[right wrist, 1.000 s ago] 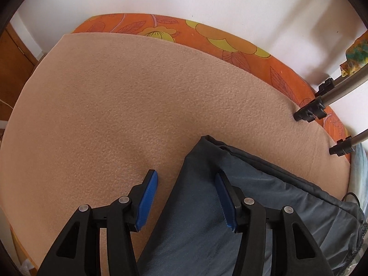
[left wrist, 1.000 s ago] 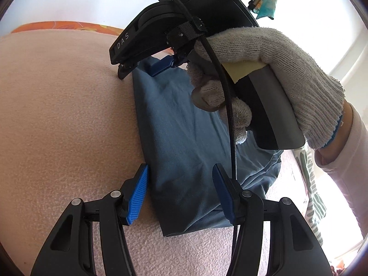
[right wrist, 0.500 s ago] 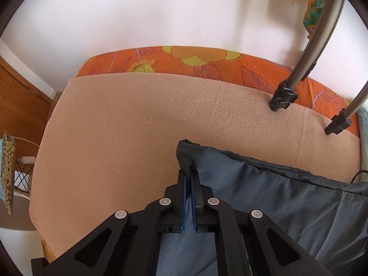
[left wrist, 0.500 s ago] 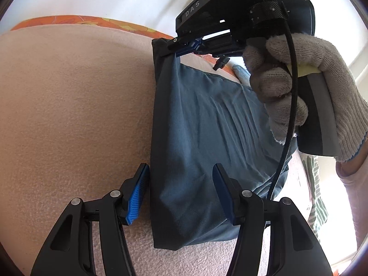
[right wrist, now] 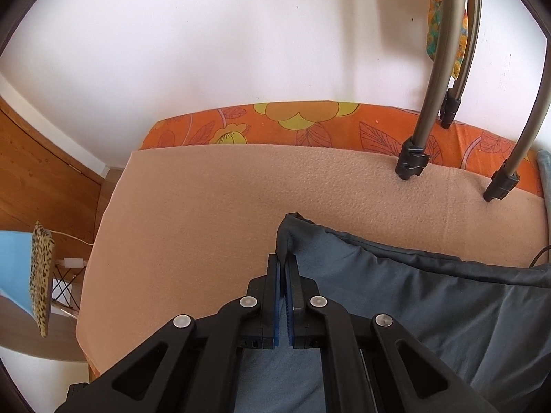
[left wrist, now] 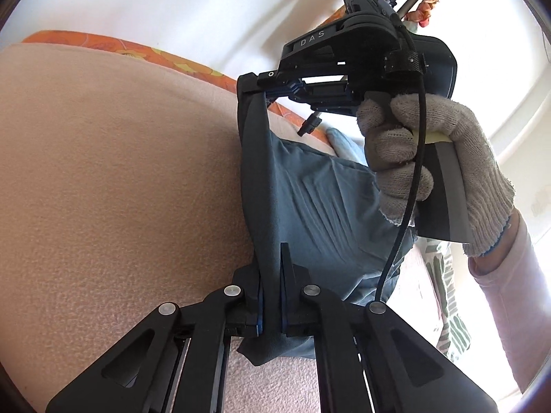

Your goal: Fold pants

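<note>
Left wrist view
Left gripper: clamped on the near corner of the pants; dark fabric runs between the blue pads.
Right gripper: seen from outside, held by a gloved hand; pinches the far corner, which is raised off the blanket.
Pants: blue-grey, already doubled, lying on the pink blanket; the left edge is pulled taut between the two grips, the rest sags toward the right.

Right wrist view
Right gripper: pads pressed together on the folded corner of the pants; a tip of cloth sticks up past the fingertips.
Pants: spread to the right, over the blanket; tripod legs stand on the far edge near the orange sheet.

Step in hand
Stage: both corners of one edge secured; lift for the next fold has begun.
Next move: raise both corners together and carry the edge across to the opposite side, keeping it taut and level so the layers land aligned. Risk: thin cloth may slip from the pads.

Change from earlier frames
Left gripper: jaws have just closed; a second ago they stood wide, straddling the edge.
Right gripper: was open at the corner, now clamped and higher, wall filling more of its view.
Pants: lay flat; now the gripped edge is lifted.
</note>
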Demonstrator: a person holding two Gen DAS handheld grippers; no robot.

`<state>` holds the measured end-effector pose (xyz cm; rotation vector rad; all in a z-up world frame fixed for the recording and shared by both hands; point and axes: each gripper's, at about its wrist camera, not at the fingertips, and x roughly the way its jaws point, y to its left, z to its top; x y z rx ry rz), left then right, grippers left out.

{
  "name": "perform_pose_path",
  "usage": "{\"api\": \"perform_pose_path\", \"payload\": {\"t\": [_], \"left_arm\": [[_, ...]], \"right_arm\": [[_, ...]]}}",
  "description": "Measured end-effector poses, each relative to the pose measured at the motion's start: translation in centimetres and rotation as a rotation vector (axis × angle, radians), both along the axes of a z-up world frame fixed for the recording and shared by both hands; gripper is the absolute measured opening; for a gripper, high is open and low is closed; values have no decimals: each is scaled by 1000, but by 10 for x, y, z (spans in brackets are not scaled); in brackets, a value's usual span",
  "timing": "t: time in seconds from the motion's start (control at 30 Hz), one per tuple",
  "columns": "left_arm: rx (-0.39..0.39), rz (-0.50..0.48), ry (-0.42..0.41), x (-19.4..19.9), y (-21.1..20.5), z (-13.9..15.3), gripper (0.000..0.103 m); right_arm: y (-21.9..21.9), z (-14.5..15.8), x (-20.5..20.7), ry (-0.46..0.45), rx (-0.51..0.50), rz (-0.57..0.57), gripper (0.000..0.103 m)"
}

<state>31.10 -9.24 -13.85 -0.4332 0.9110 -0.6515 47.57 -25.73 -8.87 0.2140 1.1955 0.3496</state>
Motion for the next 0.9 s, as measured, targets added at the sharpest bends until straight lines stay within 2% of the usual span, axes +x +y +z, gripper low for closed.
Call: {"api": "perform_pose_path", "payload": {"t": [0.07,0.23,0.33,0.53,0.63,0.77,0.9], "left_arm": [[-8,3,-13,-4,7,4,5],[10,30,-48,-12,27,11,4],[4,73,-63,-14,54,17,4],[41,186,-90,-24,120,34,4],[68,219,-107,-31,138,45,4],[105,203,-148,-42,127,61,4],[108,142,-191,-37,96,74,4]], "right_arm": [[10,3,0,-2,23,0,0],[47,13,-3,-26,6,36,0],[68,17,-2,-36,37,45,0],[126,34,-5,-58,116,114,0],[154,42,-8,-72,144,154,0],[162,51,-14,-81,182,179,0],[137,59,-18,-80,228,160,0]]}}
